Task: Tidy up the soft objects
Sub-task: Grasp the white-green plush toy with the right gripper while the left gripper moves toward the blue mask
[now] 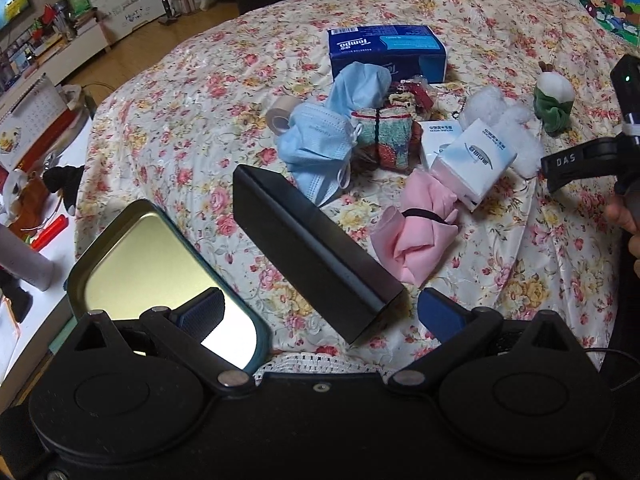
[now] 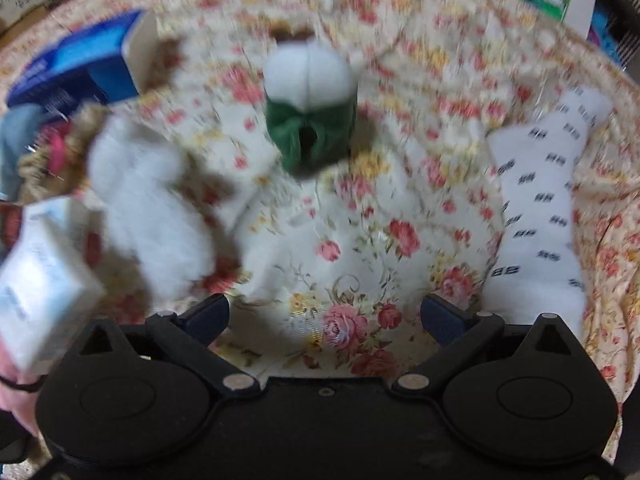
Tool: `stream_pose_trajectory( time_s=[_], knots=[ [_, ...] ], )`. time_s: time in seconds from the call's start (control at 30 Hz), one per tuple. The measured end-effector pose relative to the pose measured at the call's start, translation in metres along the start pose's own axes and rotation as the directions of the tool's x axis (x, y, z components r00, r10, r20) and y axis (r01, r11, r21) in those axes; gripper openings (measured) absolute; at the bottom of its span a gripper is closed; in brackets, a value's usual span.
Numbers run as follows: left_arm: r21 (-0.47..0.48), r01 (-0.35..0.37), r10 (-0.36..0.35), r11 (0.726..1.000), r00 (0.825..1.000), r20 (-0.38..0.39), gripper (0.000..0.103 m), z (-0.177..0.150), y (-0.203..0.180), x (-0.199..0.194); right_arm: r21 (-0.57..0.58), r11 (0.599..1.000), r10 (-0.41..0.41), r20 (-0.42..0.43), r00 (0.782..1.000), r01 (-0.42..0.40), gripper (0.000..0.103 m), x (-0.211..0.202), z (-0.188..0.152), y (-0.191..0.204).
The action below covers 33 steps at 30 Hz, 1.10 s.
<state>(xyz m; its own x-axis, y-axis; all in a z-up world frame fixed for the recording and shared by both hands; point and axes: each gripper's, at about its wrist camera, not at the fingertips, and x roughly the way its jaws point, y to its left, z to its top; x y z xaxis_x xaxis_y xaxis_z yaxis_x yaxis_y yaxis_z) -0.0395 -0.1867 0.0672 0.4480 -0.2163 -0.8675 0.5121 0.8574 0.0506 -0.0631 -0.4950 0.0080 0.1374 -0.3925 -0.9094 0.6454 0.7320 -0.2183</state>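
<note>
Floral bedspread (image 1: 168, 128), cream with pink and yellow roses, covers the bed that carries everything; a room with shelves and a wood floor lies beyond it at far left.

From the left wrist view, the left tongs (image 1: 320, 312) stand wide apart with nothing between them, blue pads showing. Just ahead lies a long black box (image 1: 316, 252), set aslant, and to its near left an open metal tin (image 1: 160, 268) with a gold inside. Farther off sits the heap of soft things: blue face masks (image 1: 324, 144), a knitted red and green pouch (image 1: 386, 136), a pink cloth (image 1: 420, 236) bound by a black band, a small white tissue pack (image 1: 476, 160) resting against it, and white fluff (image 1: 512, 128) behind. A blue tissue box (image 1: 384, 52) stands at the far side, with a roll of tape (image 1: 278, 120) to the left of the masks. At far right is a green and white plush toy (image 1: 554, 96), near the right tool.

The right wrist view is blurred. The right tongs (image 2: 324, 312) are also spread, holding nothing, low over the bedspread. The plush toy stands straight ahead, and a white printed sock (image 2: 536, 216) lies to the right.
</note>
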Motion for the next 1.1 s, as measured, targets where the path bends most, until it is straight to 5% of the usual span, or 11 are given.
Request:
stream_pose_trajectory(
  time_s=[0.27, 0.8, 1.1],
  knots=[
    [0.011, 0.02, -0.02, 1.0, 1.0, -0.021, 0.1, 0.01, -0.005, 0.015, 0.173, 0.972, 0.167, -0.037, 0.985, -0.159, 0.103, 0.023, 0.003, -0.023],
    [-0.015, 0.103, -0.104, 0.995, 0.991, -0.088, 0.1, 0.019, 0.001, 0.031, 0.213, 0.967, 0.15, -0.015, 0.989, -0.143, 0.103, 0.022, 0.0, -0.02],
    [-0.011, 0.087, -0.087, 0.996, 0.992, -0.095, 0.1, 0.026, 0.003, 0.034, 0.223, 0.954, 0.208, -0.011, 0.978, -0.2, 0.102, 0.013, 0.011, -0.03]
  ],
)
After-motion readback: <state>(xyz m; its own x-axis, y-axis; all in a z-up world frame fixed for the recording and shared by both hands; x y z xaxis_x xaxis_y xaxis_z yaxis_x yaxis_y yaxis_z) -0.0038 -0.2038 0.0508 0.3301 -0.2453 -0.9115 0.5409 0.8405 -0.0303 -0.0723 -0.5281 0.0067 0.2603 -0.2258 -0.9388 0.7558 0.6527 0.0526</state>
